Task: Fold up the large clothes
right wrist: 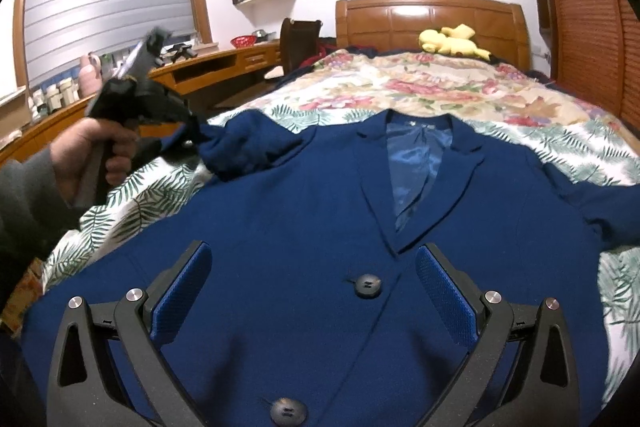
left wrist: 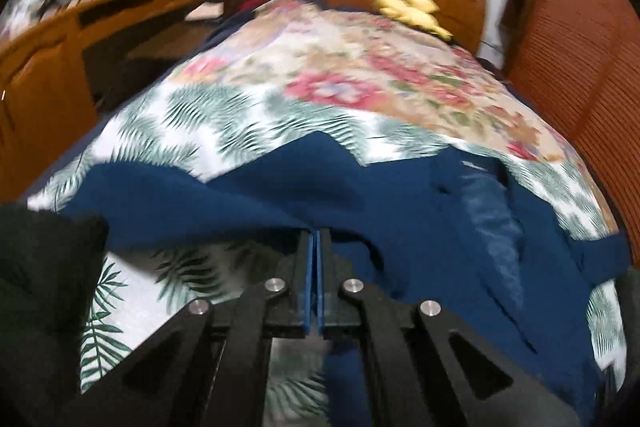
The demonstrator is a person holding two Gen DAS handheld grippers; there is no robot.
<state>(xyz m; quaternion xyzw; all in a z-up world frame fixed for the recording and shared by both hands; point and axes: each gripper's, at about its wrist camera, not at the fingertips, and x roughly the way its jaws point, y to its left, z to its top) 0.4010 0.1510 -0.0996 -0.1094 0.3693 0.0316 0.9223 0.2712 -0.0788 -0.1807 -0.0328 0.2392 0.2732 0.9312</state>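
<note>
A navy blue jacket (right wrist: 280, 219) lies face up on the bed, collar toward the headboard, with two dark buttons (right wrist: 367, 285) down its front. A hand (right wrist: 92, 155) holds my left gripper (right wrist: 192, 135) at the left, shut on the end of the jacket's sleeve (right wrist: 244, 147), which is lifted off the sheet. In the left wrist view the left gripper (left wrist: 315, 233) has its blue pads pressed together with the blue cloth (left wrist: 400, 207) pinched at the tips. My right gripper (right wrist: 314, 255) stands open just above the jacket's front, with nothing between its fingers.
The bed carries a palm-leaf sheet (right wrist: 132, 211) and a floral quilt (right wrist: 420, 87). A yellow plush toy (right wrist: 452, 41) lies by the wooden headboard (right wrist: 432, 15). A curved wooden desk (right wrist: 224, 67) runs along the left, louvred wooden doors (right wrist: 588, 7) along the right.
</note>
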